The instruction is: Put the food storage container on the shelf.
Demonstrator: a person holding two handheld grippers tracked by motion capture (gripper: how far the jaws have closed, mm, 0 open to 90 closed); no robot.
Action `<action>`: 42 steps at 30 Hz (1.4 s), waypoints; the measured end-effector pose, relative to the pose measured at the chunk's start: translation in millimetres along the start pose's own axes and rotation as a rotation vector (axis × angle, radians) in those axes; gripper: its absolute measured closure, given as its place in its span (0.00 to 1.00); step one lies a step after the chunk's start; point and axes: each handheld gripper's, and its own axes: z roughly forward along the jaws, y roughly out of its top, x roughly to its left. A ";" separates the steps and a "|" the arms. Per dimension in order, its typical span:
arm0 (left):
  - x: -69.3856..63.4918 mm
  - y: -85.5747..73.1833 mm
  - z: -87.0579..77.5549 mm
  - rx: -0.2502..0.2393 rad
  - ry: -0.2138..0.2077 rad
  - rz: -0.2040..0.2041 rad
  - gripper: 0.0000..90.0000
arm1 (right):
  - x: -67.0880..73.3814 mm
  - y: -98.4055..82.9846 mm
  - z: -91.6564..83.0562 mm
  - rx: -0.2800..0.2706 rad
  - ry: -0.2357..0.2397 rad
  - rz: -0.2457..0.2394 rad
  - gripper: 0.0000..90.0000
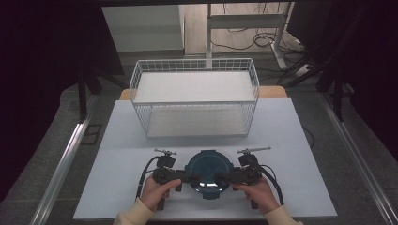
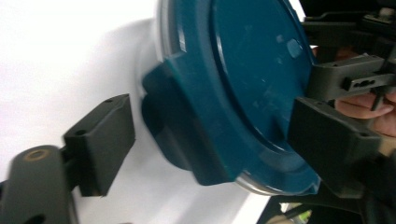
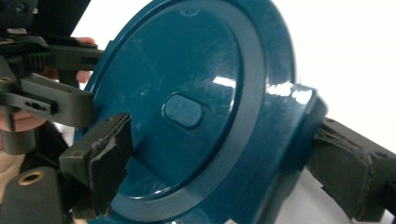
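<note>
Dim room w/ dark curtains either side, cables on the floor at the back, and a white table (image 1: pixel 291 140) in the middle. High view: a white wire basket (image 1: pixel 195 96) stands at the far half of the table. Near the front edge sits a round dark-teal lidded container (image 1: pixel 206 173), w/ latch tabs at its far and near sides. The left gripper (image 1: pixel 190 178) comes at it from the left, the right gripper (image 1: pixel 220 178) from the right, both lying roughly level, tips over the lid's edges. A person's hands in cream sleeves hold them from the bottom.

Left gripper view: teal lid (image 2: pixel 252 84) seen close, a clear rim peeking out under it, one latch tab (image 2: pixel 182 126) sticking toward the camera. One jaw stands out on the white table beside the tab, not touching it; the other lies over the far part of the lid. Jaws apart, container between them, no clamp visible. Right gripper (image 2: pixel 345 79) and fingers (image 2: pixel 369 105) sit at the right edge.

Right gripper view: lid (image 3: pixel 187 98) w/ an oval bump at centre. One worn pad lies over the lid's face at lower left, the other sits just beside the latch tab (image 3: pixel 294 121) at right; whether they press, can't tell. Left gripper (image 3: pixel 42 98) shows at upper left.
</note>
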 end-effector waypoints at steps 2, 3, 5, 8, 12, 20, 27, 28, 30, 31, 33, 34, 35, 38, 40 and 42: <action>-1.2 -0.4 1.6 0.008 -0.004 -0.001 0.19 | 0.0 -0.2 -0.1 0.000 -0.001 0.006 0.12; -2.3 -0.9 2.4 0.006 0.002 0.000 0.18 | -0.8 -0.6 -0.7 -0.008 0.002 0.033 0.15; -1.5 -1.7 2.0 -0.007 -0.001 -0.021 0.19 | -1.5 -0.7 -1.2 -0.011 0.002 0.043 0.16; 2.9 -2.7 0.4 -0.027 -0.027 -0.059 0.24 | -5.4 -1.1 -3.2 -0.019 0.018 0.080 0.20; 3.2 -2.4 -0.4 -0.034 -0.030 -0.084 0.28 | -8.8 -0.9 -6.2 -0.026 0.037 0.126 0.27; 1.7 -5.4 -4.4 -0.060 -0.033 -0.107 0.33 | -8.6 -4.8 -13.9 -0.070 0.063 0.149 0.36; -0.7 -7.3 -9.5 -0.090 -0.019 -0.107 0.35 | -6.8 -6.4 -17.3 -0.118 0.080 0.139 0.42; -0.7 -7.3 -9.5 -0.090 -0.019 -0.107 0.35 | -6.3 -6.4 -17.4 -0.117 0.080 0.135 0.42; -1.7 -7.4 -10.8 -0.095 -0.013 -0.101 0.36 | -5.7 -6.3 -17.8 -0.116 0.080 0.128 0.42; -2.2 -7.3 -11.4 -0.097 -0.012 -0.102 0.36 | -4.9 -6.2 -18.3 -0.112 0.079 0.123 0.43; -3.5 -7.5 -12.5 -0.108 -0.007 -0.102 0.37 | -3.7 -6.4 -18.6 -0.114 0.077 0.111 0.43; -4.1 -7.4 -13.4 -0.110 -0.004 -0.099 0.37 | -3.0 -6.4 -18.9 -0.113 0.078 0.105 0.43; -4.6 -7.2 -15.0 -0.111 0.000 -0.091 0.38 | -2.1 -6.4 -19.3 -0.111 0.077 0.099 0.43; -6.4 -7.0 -17.6 -0.125 0.011 -0.080 0.39 | 1.2 -6.6 -19.5 -0.115 0.073 0.068 0.43; -7.1 -6.9 -18.9 -0.134 0.020 -0.073 0.39 | 1.9 -6.6 -19.3 -0.118 0.073 0.063 0.43; -6.8 -6.9 -19.8 -0.139 0.023 -0.073 0.39 | 2.1 -6.6 -18.0 -0.126 0.075 0.061 0.43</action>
